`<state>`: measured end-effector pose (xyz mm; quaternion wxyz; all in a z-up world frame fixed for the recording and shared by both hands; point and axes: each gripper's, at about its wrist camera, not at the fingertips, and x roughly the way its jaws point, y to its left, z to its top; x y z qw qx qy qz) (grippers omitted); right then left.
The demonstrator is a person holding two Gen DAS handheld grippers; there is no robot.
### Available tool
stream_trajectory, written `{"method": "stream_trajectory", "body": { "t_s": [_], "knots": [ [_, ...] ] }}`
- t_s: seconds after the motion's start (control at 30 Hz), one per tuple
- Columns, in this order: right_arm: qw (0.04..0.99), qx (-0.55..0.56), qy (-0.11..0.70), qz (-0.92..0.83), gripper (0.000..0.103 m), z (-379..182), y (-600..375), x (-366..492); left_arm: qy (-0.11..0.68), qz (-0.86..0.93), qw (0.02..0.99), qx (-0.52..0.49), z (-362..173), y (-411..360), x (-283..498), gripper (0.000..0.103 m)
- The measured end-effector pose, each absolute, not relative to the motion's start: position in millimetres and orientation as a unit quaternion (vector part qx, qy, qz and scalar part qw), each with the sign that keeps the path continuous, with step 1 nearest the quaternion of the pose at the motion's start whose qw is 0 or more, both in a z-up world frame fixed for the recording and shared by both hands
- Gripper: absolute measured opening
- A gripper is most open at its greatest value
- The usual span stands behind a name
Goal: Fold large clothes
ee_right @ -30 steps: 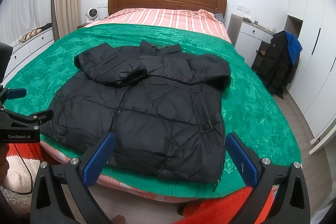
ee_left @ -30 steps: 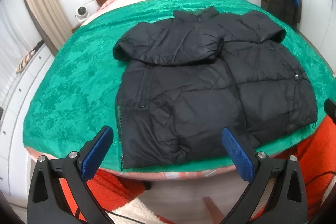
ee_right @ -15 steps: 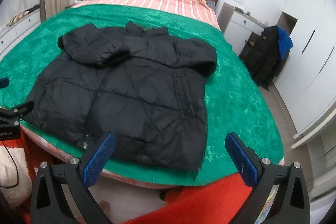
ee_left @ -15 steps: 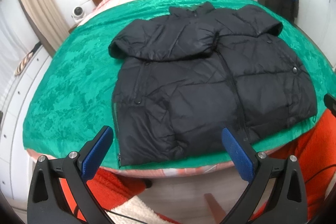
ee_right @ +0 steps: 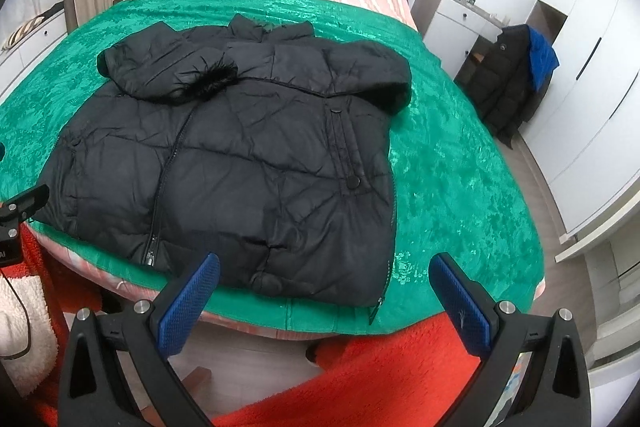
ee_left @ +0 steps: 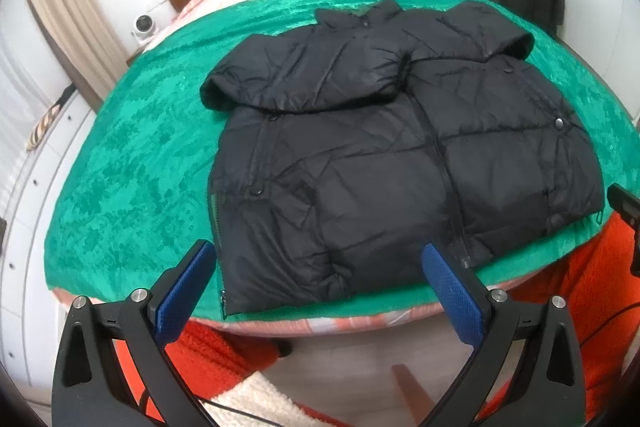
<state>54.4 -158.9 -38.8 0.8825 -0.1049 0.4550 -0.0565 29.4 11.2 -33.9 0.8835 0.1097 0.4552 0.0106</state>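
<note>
Jacket (ee_left: 392, 155) alone on green bedspread (ee_left: 132, 163)

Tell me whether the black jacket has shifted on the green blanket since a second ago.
No. The black jacket lies in the same spot on the green blanket, hem at the near edge; only the cameras moved closer.

Black puffer jacket (ee_left: 384, 163) (ee_right: 240, 163): quilted, front zipped, snap buttons visible. Lies flat, front up, on green bedspread (ee_left: 132, 163) (ee_right: 448, 163). Both sleeves folded across chest. Collar toward headboard; hem at bedspread's near edge.
</note>
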Motion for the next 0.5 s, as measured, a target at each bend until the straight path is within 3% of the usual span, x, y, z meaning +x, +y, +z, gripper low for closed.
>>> {"method": "stream_trajectory", "body": {
  "t_s": [0.5],
  "knots": [
    [0.877, -0.11, 0.463, -0.07, 0.103, -45.1, -159.4, 55.8, 0.465, 0.006, 0.878, 0.113, -39.5, 8.6, 30.2, 0.103]
  ]
}}
